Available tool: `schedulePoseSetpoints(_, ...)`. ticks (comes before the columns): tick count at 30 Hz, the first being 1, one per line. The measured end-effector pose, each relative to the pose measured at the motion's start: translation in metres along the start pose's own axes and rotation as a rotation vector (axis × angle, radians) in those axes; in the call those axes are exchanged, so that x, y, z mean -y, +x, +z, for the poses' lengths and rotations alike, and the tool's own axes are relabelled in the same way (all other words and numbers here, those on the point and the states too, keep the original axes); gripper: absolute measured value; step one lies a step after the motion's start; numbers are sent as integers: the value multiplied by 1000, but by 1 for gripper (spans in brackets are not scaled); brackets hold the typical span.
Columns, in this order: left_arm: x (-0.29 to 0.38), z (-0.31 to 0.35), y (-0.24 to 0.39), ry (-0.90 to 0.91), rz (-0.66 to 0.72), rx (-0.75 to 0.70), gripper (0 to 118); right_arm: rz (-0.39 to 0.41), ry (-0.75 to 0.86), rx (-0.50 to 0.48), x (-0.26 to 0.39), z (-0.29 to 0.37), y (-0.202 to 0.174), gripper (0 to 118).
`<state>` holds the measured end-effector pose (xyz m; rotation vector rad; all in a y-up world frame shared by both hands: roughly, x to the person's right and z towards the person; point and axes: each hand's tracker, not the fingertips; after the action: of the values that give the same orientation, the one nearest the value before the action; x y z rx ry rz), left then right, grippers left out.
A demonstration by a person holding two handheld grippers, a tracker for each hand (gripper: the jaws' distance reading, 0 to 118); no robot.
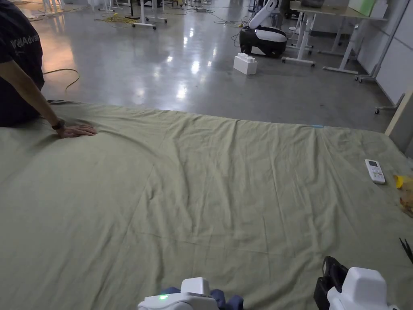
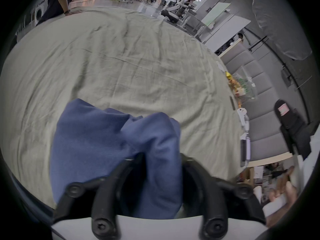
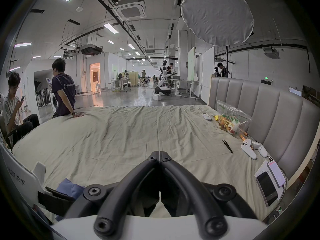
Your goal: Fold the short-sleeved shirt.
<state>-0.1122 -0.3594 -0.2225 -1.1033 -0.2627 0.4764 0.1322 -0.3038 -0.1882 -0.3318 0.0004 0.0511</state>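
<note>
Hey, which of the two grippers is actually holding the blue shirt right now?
The left gripper: the bunched blue shirt sits between its jaws. The right gripper has its jaws closed tip to tip on nothing, over the green sheet.

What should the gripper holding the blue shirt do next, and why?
Probably carry the blue shirt forward and lay it flat on the green sheet. It hangs bunched in the left gripper at the near edge, and the right gripper is shut and empty.
</note>
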Motion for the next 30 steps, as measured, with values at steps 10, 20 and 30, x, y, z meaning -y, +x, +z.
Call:
schedulePoseSetpoints(10, 6, 47, -23, 46, -14, 142, 52, -12, -18, 9, 7, 0, 6, 0)
schedulePoseSetpoints(20, 40, -48, -10, -77, -46, 44, 10, -16, -26, -6, 10, -1, 0, 0)
schedulePoseSetpoints(30, 31, -7, -20, 34, -113, 148, 8, -22, -9, -2, 4, 1, 4, 0)
